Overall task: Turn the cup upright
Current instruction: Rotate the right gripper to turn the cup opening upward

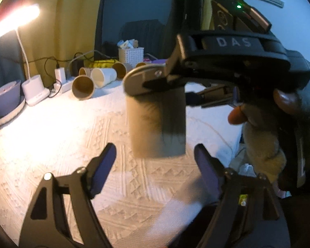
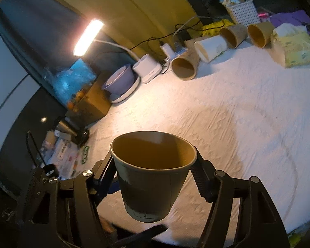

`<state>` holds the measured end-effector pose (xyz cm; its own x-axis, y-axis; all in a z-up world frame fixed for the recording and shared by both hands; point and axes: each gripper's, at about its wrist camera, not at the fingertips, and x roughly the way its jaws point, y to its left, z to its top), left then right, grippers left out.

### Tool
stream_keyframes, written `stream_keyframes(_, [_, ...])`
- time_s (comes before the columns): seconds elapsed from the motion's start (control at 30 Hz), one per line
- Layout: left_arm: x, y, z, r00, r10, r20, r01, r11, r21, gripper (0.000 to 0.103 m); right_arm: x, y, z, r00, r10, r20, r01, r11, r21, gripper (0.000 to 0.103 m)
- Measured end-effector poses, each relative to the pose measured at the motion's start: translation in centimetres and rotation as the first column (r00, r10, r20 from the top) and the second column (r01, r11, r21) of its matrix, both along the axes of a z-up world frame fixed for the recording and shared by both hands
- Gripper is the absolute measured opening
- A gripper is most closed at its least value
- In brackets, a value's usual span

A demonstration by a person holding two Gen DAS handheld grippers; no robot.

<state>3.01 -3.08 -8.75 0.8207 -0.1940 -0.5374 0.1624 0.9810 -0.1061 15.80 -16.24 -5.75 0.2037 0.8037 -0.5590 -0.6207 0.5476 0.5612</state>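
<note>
My right gripper [image 2: 155,165] is shut on a brown paper cup [image 2: 153,177], held by its upper wall with the open mouth facing up, above the white tablecloth. In the left wrist view the same cup [image 1: 157,124] hangs blurred under the right gripper [image 1: 175,84], its rim at the top. My left gripper [image 1: 155,161] is open and empty, its fingers spread just below and in front of the cup, not touching it.
Several paper cups lie on their sides at the table's back edge [image 2: 184,67] [image 1: 82,86]. A lit desk lamp [image 2: 88,37], a purple bowl on a plate [image 2: 118,80], a white basket [image 2: 240,10] and a tissue pack [image 2: 295,49] stand around them.
</note>
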Motion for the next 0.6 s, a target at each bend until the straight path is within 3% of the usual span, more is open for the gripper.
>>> stream_keyframes(0.3, [2.3, 2.6, -0.4, 0.995, 0.082, -0.063, -0.085, 0.996, -0.041, 0.079, 3.1, 0.5, 0.0, 0.993, -0.06, 0.105, 0.064, 0.997, -0.035, 0.07])
stream_keyframes(0.6, [5.3, 6.4, -0.3, 0.973, 0.196, -0.122, -0.208, 0.974, -0.087, 0.079, 6.2, 1.7, -0.5, 0.964, -0.098, 0.248, 0.136, 0.98, -0.142, 0.07])
